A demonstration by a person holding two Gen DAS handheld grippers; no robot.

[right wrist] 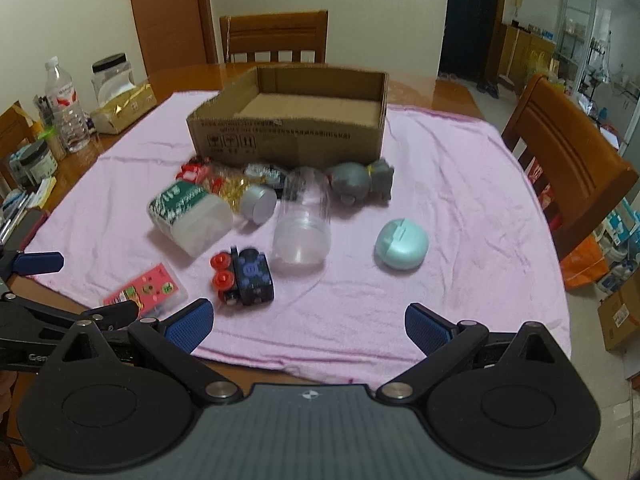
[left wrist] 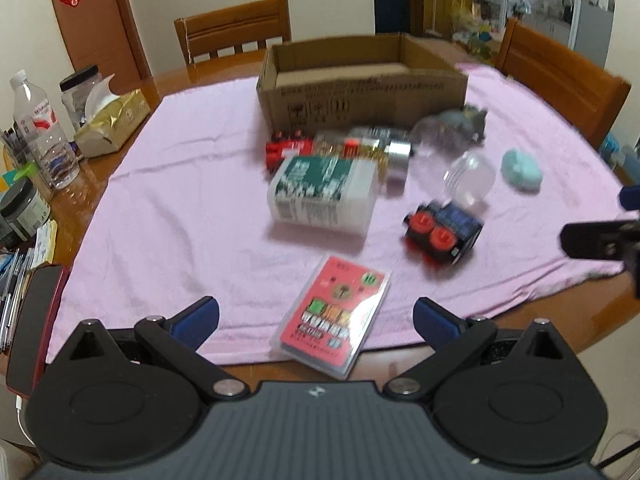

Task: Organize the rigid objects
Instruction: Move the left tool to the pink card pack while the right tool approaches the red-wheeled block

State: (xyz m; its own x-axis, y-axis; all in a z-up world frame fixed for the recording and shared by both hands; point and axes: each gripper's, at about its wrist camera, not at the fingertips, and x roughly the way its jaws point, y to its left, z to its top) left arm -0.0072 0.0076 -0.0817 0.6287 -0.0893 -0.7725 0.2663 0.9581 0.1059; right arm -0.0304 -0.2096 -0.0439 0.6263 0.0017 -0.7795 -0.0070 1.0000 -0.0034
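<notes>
Both grippers wide open, holding nothing; pink card case (left wrist: 334, 316) lies flat just ahead of the left gripper (left wrist: 316, 318), between its jaws, long axis roughly along the fingers, so left is nearer than right gripper (right wrist: 309, 322); cardboard box (left wrist: 360, 92) well beyond.

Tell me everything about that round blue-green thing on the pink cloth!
The teal round case looks like smooth, matte hard plastic, shaped like a flattened pebble. A seam runs around it and a small raised tab sits on top. It seems closed. It rests alone on the pink cloth, right of the clear capsule, touching nothing else.
</notes>
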